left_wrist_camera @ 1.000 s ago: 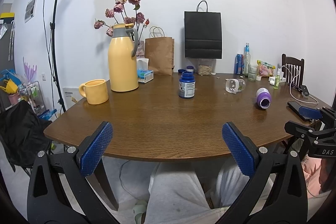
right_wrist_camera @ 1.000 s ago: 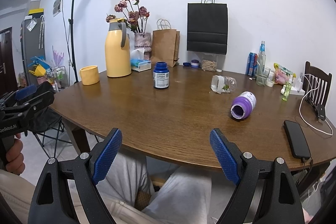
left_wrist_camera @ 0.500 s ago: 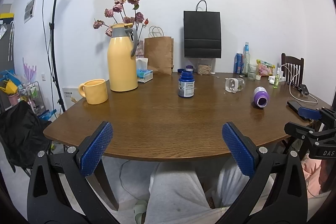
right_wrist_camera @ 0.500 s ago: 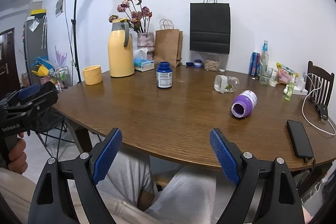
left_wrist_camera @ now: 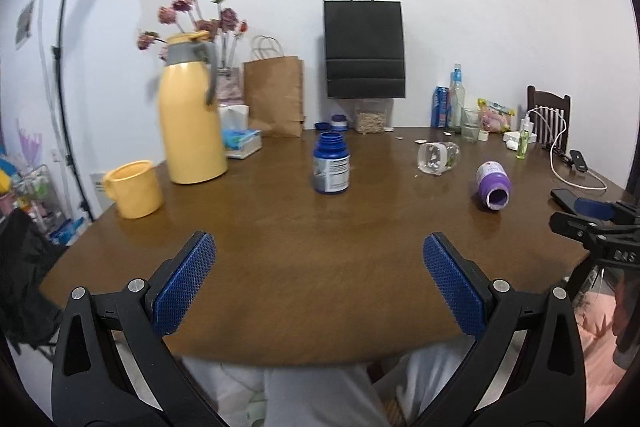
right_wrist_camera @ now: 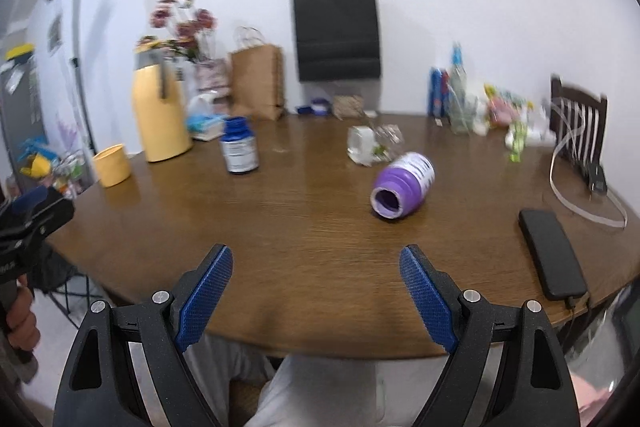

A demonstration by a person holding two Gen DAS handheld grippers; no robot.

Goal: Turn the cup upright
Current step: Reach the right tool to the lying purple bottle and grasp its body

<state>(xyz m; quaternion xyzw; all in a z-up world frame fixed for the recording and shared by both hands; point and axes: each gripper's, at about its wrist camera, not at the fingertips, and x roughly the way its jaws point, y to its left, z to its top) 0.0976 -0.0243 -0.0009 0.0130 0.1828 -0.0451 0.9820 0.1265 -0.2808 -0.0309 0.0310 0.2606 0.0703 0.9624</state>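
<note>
A purple cup (left_wrist_camera: pixel 494 183) (right_wrist_camera: pixel 404 185) lies on its side on the brown wooden table (left_wrist_camera: pixel 280 287), its open mouth turned toward me. Just behind it a clear glass (left_wrist_camera: pixel 438 157) (right_wrist_camera: pixel 370 147) also lies on its side. My left gripper (left_wrist_camera: pixel 319 247) is open over the table's near edge, empty, well short of both. My right gripper (right_wrist_camera: pixel 316 255) is open and empty too, with the purple cup ahead and slightly right of it. Each gripper shows at the edge of the other's view.
A blue pill bottle (left_wrist_camera: pixel 331 165) stands mid-table, with a yellow jug (left_wrist_camera: pixel 192 115) and a yellow mug (left_wrist_camera: pixel 136 189) to the left. Paper bags, bottles and snacks line the far side. A black phone (right_wrist_camera: pixel 554 257) lies at the right edge. A person's legs show below.
Both grippers have moved forward over the table's near edge, so the purple cup looks closer. The right wrist view is motion-blurred. Both stay open.
</note>
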